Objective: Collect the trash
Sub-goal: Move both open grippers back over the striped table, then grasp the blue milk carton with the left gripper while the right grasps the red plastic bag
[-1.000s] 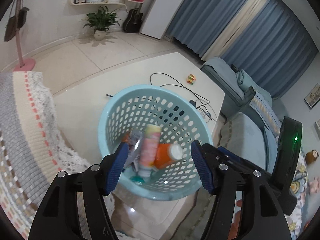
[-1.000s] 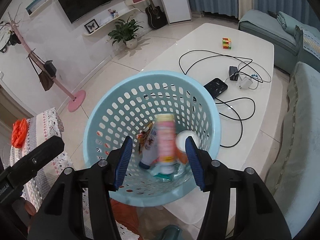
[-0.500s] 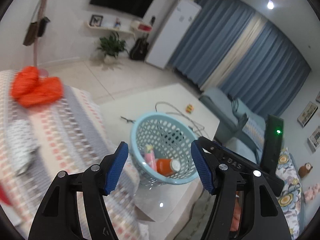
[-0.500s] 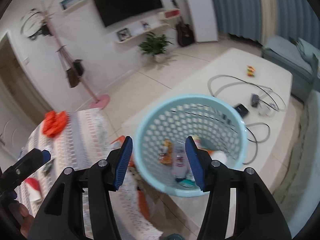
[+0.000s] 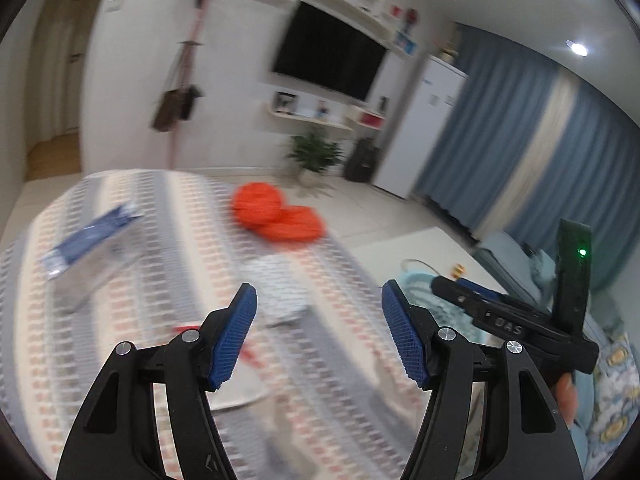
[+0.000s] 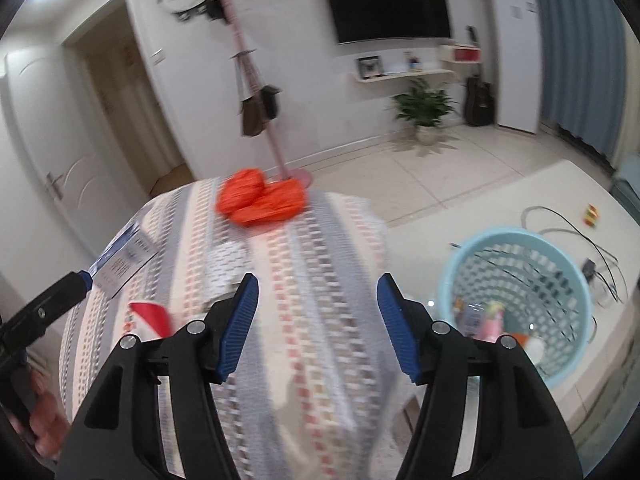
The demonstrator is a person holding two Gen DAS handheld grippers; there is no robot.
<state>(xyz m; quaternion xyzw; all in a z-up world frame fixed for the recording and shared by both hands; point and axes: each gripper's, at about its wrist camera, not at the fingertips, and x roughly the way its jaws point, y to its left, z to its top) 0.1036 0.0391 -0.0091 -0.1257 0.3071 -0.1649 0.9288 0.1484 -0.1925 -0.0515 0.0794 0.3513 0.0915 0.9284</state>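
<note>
Right now my left gripper [image 5: 319,334] has its blue-padded jaws apart with nothing between them, hanging over the striped, lace-edged cloth-covered surface [image 5: 168,240]. My right gripper [image 6: 314,326] also stands apart and empty above the same cloth; its jaws have just been opening wider.

Just beyond the left jaws lies a crumpled white piece of paper trash [image 5: 280,288], blurred, near the middle of the surface. Toward the far edge sits a bunched orange plastic bag [image 5: 276,216], seen too from the right wrist [image 6: 262,198]. Near the left edge lies a flat blue-and-white carton [image 5: 90,252], tilted in the left view. A red-and-white scrap [image 6: 152,318] lies just left of the right jaws.

Off the surface's right edge, on a low white table [image 6: 500,200], stands the light-blue perforated plastic basket [image 6: 516,248], holding bottles and wrappers I cannot make out clearly. Black cables [image 6: 576,232] trail behind it.

A person's fingers [image 6: 44,428] grip the left gripper's handle at the lower left corner of the right view.
</note>
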